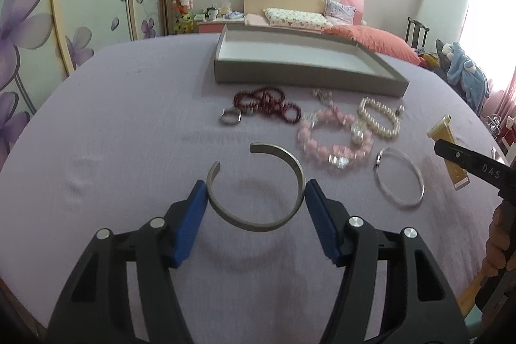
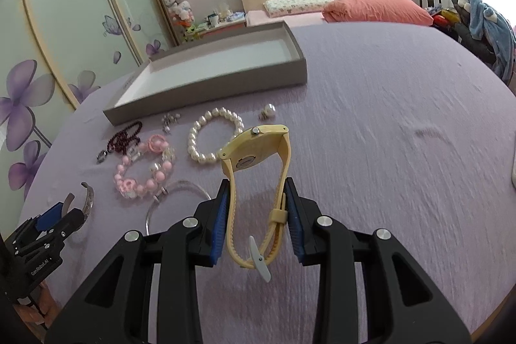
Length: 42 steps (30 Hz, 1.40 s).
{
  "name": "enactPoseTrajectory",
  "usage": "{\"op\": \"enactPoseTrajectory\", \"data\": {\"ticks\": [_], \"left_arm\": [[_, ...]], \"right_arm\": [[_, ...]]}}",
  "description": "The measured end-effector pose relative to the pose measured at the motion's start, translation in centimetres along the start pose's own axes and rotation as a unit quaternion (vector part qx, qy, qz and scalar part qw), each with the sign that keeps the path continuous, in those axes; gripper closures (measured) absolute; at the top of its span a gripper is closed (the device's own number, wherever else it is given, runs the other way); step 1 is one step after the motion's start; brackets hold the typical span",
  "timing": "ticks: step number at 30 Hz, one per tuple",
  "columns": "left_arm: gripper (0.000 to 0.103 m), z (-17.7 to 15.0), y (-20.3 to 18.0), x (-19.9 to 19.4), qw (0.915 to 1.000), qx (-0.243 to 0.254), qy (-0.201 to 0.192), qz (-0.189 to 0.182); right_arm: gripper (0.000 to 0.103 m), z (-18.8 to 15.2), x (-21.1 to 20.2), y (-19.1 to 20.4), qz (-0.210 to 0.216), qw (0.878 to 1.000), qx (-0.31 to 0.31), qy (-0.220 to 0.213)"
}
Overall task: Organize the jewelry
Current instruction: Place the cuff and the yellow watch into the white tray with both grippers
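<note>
Jewelry is lying scattered on the purple-covered surface [image 1: 129, 118] just in front of the empty grey tray [image 1: 309, 66], presumably waiting to be gathered into it. The left gripper [image 1: 254, 199] is squeezing the open silver cuff [image 1: 258, 182] across its width, pads pressing both sides, apparently so it won't slip. The right gripper [image 2: 258, 215] is pinching the yellow watch [image 2: 254, 150] by its looped strap, holding it upright above the surface.
</note>
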<state>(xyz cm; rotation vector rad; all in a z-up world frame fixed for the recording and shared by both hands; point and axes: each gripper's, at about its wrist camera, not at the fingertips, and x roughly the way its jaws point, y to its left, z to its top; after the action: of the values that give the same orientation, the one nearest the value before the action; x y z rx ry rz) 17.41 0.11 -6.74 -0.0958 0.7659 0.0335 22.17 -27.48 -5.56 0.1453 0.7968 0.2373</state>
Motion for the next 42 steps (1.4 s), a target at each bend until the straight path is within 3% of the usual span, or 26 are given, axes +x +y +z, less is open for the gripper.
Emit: {"op": "enactPoseTrajectory", "data": {"ticks": [6,13,20,23,25,32,34,42], "left_arm": [[0.042,4.0,-0.5,-0.6,0.9988,0.014,-0.047,-0.006],[0.042,10.9,-0.7,0.6,0.9928,0.027,-0.116,-0.008],[0.042,17.0,-0.2,6.0,0.9929,0.013,-0.119,-0.003],[0.042,18.6,-0.2,8.9,0.9939,0.006,-0.11,0.001],[0.05,19.4,-0.2,10.6,0.9947,0.003,-0.103,-0.004],[0.05,21.3,-1.5,15.2,0.9968,0.024,-0.076,-0.006],[0.052,21.3,-1.4,16.3,0.9978,0.028,-0.06,-0.009],[0.052,21.3,1.0,17.3,0.9989,0.001,-0.045,-0.01]], "right_arm": [[0.069,3.2,-0.4,0.6,0.007,0.999,-0.014,-0.039],[0.069,9.7,-0.2,2.2,0.008,0.992,-0.03,-0.118],[0.069,15.5,4.1,3.2,0.01,0.988,-0.034,-0.15],[0.068,17.2,7.2,3.6,0.006,0.99,-0.041,-0.136],[0.068,17.8,9.2,3.6,0.009,0.992,-0.036,-0.119],[0.068,18.1,16.7,2.4,-0.014,1.0,0.0,-0.023],[0.068,17.7,17.8,2.5,-0.015,1.0,0.003,0.0],[0.068,17.7,18.4,3.4,-0.025,0.999,-0.012,0.021]]}}
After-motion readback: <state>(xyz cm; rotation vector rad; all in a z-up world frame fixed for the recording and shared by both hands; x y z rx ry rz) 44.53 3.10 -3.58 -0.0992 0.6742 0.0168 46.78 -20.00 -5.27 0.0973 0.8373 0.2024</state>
